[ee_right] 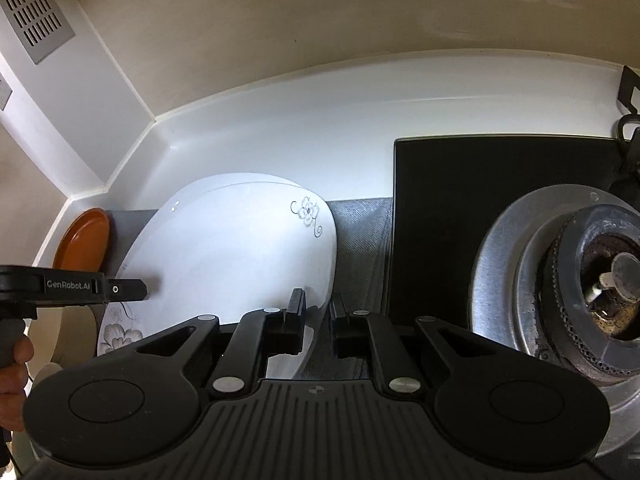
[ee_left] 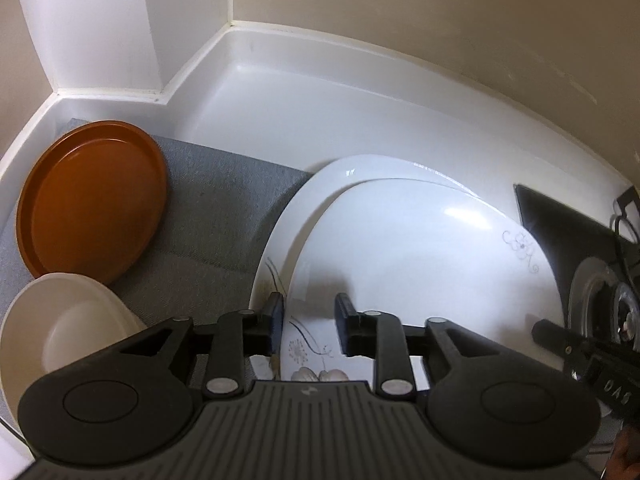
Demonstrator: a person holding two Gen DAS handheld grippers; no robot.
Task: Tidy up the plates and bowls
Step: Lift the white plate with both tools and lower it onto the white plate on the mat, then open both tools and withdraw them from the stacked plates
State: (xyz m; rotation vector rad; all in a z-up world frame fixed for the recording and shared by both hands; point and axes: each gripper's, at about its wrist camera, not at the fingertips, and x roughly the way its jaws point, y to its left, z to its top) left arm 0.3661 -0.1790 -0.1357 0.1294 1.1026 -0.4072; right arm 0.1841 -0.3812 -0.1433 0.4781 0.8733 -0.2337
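Right tongs [ee_right: 318, 316] are clenched on the hob-side rim of the upper white plate [ee_left: 420, 248], with that thin edge pinched between the two black pads. Left tongs [ee_left: 310, 318] stand released. Their fingers are parted with a clear gap, and the plate's opposite rim runs between them without either pad pressing on it. A hand [ee_right: 12, 360] grips the left tool's handle at the near-left edge of the right wrist view.

That upper plate has a small grey flower printed near its rim. It lies over a second, lower white plate [ee_left: 304, 204], shifted toward the hob, so the lower one shows as a crescent along the back and left, and its own floral print peeks out near the left tongs. Both plates sit on a grey mat [ee_left: 224, 208] that covers the middle of the white bench [ee_left: 320, 120].

An orange plate [ee_left: 92, 200] sits on the mat toward the bench's back-left corner, close to the raised lip. Whether it lies flat or is propped up I cannot tell. A cream bowl [ee_left: 68, 332] is just in front of it, at the left edge and nearly touching it.

At the bench's right end the mat meets a black glass hob [ee_right: 460, 200], which carries a steel-ringed gas burner [ee_right: 608, 276] well apart from the plates.
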